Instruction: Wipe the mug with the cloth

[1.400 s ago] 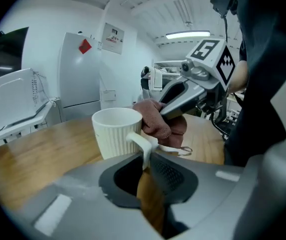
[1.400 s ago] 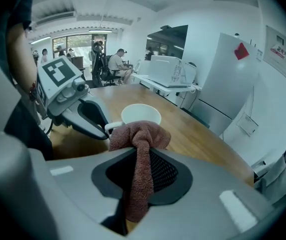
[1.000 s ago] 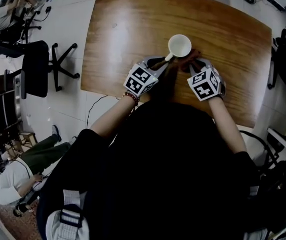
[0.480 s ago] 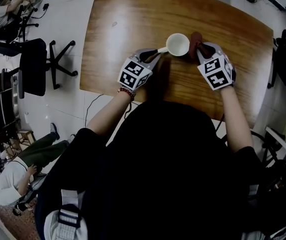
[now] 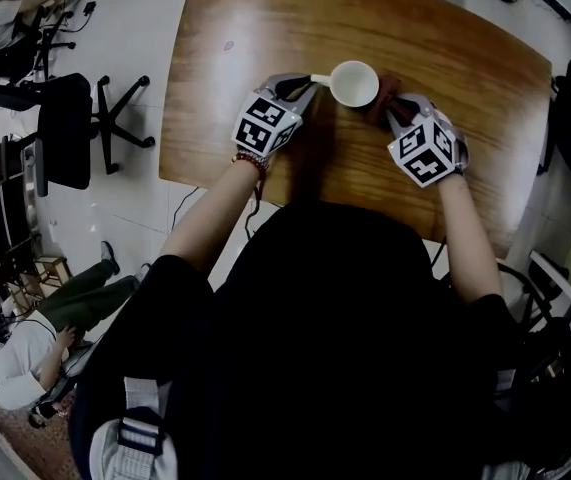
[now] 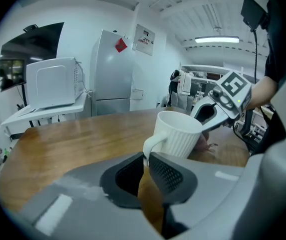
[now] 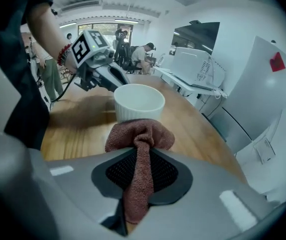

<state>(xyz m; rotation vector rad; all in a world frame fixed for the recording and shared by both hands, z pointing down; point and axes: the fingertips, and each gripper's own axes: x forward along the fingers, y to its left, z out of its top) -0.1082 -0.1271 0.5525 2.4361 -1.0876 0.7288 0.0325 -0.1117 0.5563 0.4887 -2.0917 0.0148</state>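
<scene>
Pinching a reddish-brown cloth (image 7: pixel 140 134) in its closed jaws, the right tool (image 7: pixel 141 153) holds the bunched end low against the white mug (image 7: pixel 138 104). Whether the two touch cannot be told. Only this tool's own camera shows that grip. From the head view the cloth is a dark scrap at the mug's right side. The left tool (image 6: pixel 146 160) is closing its jaws on the mug's handle, which sits between the pad tips. The mug stands upright on the wooden counter (image 5: pixel 265 28), between both tools. Farther off, the left gripper view alone shows a microwave (image 6: pixel 52 81) and a fridge (image 6: pixel 112 71).
</scene>
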